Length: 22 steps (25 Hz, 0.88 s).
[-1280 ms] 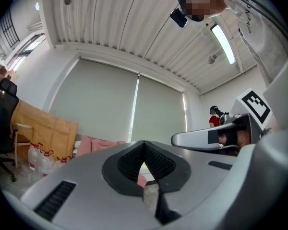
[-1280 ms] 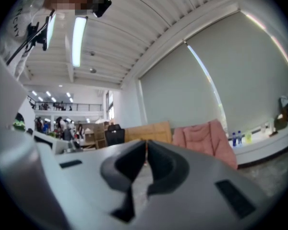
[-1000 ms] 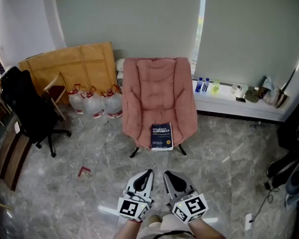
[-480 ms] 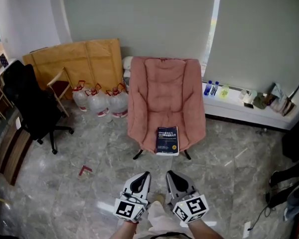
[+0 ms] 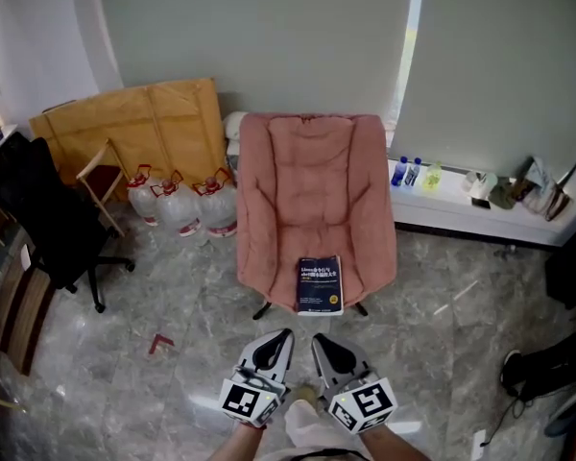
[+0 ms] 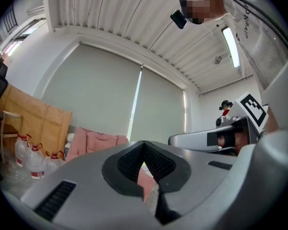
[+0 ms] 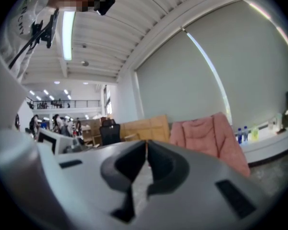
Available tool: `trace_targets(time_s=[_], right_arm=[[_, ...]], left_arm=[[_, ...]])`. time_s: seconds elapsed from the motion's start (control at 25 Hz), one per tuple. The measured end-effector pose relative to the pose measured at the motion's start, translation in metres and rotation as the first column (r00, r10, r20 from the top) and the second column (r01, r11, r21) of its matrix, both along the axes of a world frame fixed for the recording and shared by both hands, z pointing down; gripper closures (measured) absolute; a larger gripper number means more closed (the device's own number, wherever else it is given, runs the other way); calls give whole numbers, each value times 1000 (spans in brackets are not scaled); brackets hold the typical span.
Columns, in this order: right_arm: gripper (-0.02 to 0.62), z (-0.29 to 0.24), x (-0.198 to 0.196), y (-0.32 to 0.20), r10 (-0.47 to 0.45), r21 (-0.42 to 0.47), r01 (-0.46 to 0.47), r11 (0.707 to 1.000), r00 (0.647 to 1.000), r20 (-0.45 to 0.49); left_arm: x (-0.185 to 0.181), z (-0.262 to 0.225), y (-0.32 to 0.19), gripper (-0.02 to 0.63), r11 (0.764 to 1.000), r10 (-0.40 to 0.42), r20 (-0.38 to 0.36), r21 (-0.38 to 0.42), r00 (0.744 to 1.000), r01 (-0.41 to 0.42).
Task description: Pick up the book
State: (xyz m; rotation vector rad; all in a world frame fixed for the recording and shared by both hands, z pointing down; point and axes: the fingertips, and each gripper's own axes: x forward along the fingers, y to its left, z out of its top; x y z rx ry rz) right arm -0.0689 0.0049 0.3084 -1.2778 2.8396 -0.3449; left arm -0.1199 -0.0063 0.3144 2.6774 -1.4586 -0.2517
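Facing the pink chair (image 5: 312, 185), I see the book (image 5: 321, 284) lying flat at the front of its seat, well apart from my left gripper (image 5: 282, 335) and right gripper (image 5: 320, 340), both pressed together and empty. I must come nearer, spread one, then pinch the book's near edge.

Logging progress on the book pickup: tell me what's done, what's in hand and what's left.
Done: nothing yet; the book lies untouched at the front edge of the pink chair seat. In hand: nothing; the left gripper and right gripper are shut and empty, side by side short of the chair. Left: reach the book, open a gripper, grip and lift.
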Motion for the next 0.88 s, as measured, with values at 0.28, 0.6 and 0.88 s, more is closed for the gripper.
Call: trace_targets(time_s=[0.28,0.6,0.88], right_arm=[[581,7,8,-41,19,-25,-19,1000,1000,3],[581,30,18,-86,61,-57,-61,997,998,-1],[581,64,21,-114,70,-118,-68,991,997,16]], left_arm=[[11,8,-43,591,999,18,-1,-28,1000,-18],[25,31,-90,590,997,9,18,-74,1000,-8],[26,65,-117,589,992,9,48,-123,999,-3]])
